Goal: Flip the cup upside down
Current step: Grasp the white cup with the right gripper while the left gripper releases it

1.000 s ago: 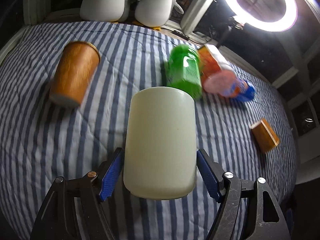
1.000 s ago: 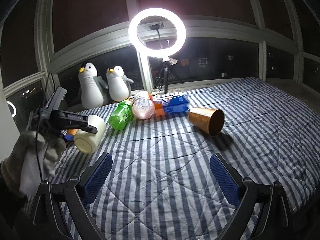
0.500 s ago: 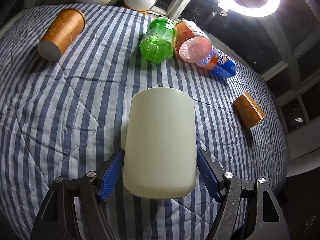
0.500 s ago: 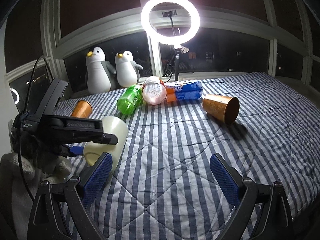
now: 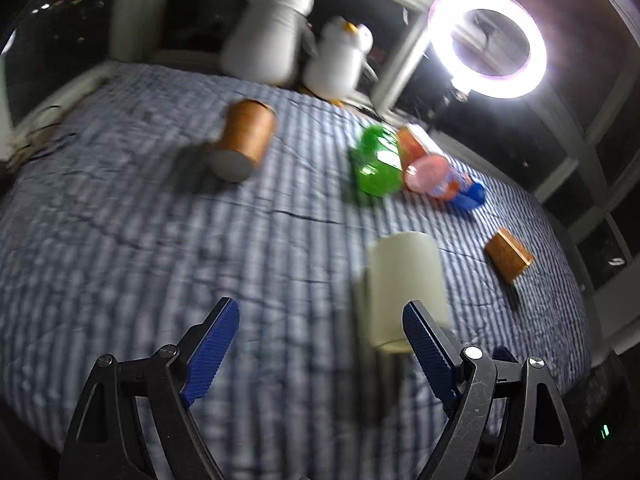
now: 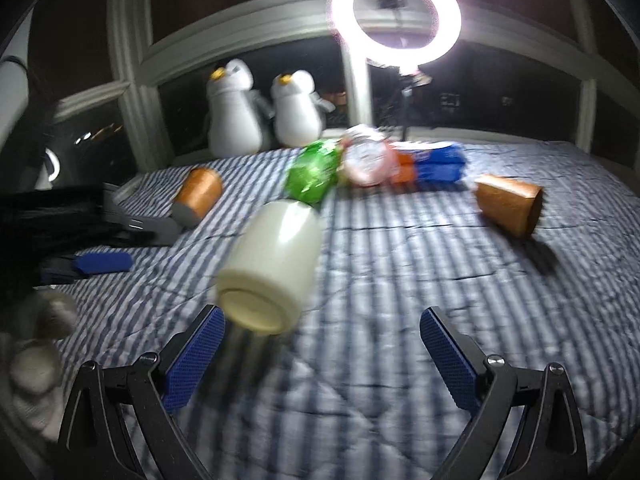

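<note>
Both hand-held grippers, left (image 5: 320, 344) & right (image 6: 322, 356), jaws apart w/ nothing held; cream cup (image 6: 272, 268) blurred, tilted over the striped bed (image 6: 400, 280).

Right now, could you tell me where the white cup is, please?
The white cup lies tilted on the striped bedspread, free of both grippers, just in front of the green bottle.
</note>
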A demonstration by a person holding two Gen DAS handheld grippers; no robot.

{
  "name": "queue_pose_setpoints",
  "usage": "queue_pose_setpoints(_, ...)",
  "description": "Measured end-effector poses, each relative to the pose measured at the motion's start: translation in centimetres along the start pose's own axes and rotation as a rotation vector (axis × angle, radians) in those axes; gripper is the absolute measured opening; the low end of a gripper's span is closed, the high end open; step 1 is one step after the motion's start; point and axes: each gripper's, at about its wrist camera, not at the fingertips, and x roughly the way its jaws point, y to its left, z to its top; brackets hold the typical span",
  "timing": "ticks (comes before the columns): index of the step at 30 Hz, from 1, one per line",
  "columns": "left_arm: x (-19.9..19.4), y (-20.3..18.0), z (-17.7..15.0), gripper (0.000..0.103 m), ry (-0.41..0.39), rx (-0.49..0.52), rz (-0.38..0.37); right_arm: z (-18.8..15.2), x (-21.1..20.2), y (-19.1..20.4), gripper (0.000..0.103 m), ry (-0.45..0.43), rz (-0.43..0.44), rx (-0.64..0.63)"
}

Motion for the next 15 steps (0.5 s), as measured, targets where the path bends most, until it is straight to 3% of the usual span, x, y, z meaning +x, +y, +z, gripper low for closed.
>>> queue_pose_setpoints(5,-2.7,3.2,-0.7,0.087,-0.039,-0.044,0.01,0.1,3.3,2.9,0.097,0.059,-0.024,-0.031)
queue_pose_setpoints(15,-3.8,5.5,-1.8,0.087,-0.056,-0.092,-0.012,0.8,6.2,3.5,0.097,0.12,-0.072,-0.021)
